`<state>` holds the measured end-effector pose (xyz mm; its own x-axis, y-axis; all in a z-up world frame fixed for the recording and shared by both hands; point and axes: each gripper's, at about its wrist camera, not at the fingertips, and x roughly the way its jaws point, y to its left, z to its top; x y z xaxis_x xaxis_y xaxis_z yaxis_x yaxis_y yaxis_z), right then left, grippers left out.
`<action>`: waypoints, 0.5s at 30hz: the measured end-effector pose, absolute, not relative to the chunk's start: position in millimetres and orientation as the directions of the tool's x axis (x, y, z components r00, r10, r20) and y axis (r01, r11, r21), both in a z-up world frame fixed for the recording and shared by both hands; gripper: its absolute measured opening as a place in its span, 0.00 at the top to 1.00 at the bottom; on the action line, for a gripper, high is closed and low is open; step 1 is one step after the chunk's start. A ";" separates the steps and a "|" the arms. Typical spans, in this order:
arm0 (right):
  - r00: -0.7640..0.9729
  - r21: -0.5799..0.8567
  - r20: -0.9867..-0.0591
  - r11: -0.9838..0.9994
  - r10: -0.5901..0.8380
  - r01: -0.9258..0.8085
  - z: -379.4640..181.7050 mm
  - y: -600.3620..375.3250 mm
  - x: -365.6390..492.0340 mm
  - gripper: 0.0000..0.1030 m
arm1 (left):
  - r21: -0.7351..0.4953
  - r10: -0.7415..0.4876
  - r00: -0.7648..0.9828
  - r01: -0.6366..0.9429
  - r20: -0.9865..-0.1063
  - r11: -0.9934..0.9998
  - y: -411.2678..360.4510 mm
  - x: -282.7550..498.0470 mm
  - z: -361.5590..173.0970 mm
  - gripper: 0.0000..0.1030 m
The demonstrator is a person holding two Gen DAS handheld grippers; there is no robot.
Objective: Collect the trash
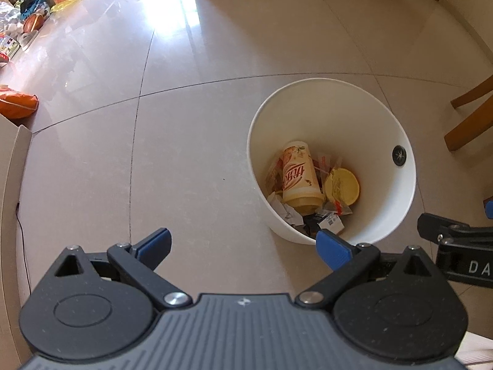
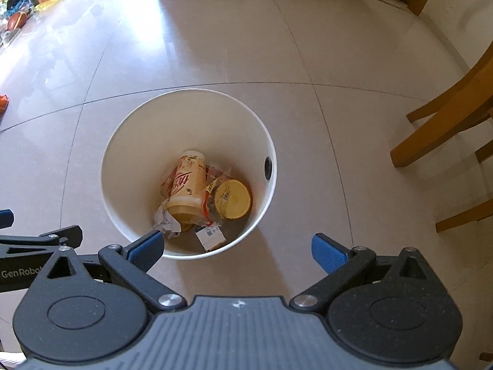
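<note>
Left gripper (image 1: 243, 248) (empty, spread wide) above white bin (image 1: 332, 98).

White bin (image 2: 188, 117), yellow printed cup (image 2: 188, 185), yellow lid (image 2: 234, 200), beige floor tiles (image 2: 215, 46), blue-padded black hand-held grippers.

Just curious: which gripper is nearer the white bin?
Right. The right gripper hangs over the white bin's near rim; the left gripper hangs over floor beside it.

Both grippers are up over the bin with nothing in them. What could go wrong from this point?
1. The left gripper and right gripper hang open side by side; turning away, they might knock together.
2. The white bin stands unlined and light on smooth tile; a low pass could tip it.
3. The wooden chair stands close on the right and could catch a swing.
</note>
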<state>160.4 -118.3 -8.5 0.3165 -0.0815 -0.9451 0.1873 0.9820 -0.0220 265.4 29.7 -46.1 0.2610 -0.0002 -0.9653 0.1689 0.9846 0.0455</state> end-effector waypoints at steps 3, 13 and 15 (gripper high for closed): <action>0.311 -0.023 -0.947 0.983 -0.080 0.183 -10.8 -118.5 160.2 0.00 | 0.049 0.002 0.264 0.170 -0.964 0.984 31.4 264.2 -44.1 0.03; 0.302 -0.019 -0.950 0.978 -0.082 0.207 -11.6 -122.5 157.9 0.00 | 0.046 -0.002 0.261 0.176 -0.965 0.983 30.9 262.0 -44.8 0.03; 0.299 -0.021 -0.951 0.980 -0.082 0.200 -13.1 -121.2 159.1 0.00 | 0.046 -0.001 0.260 0.174 -0.966 0.984 31.0 262.9 -45.5 0.03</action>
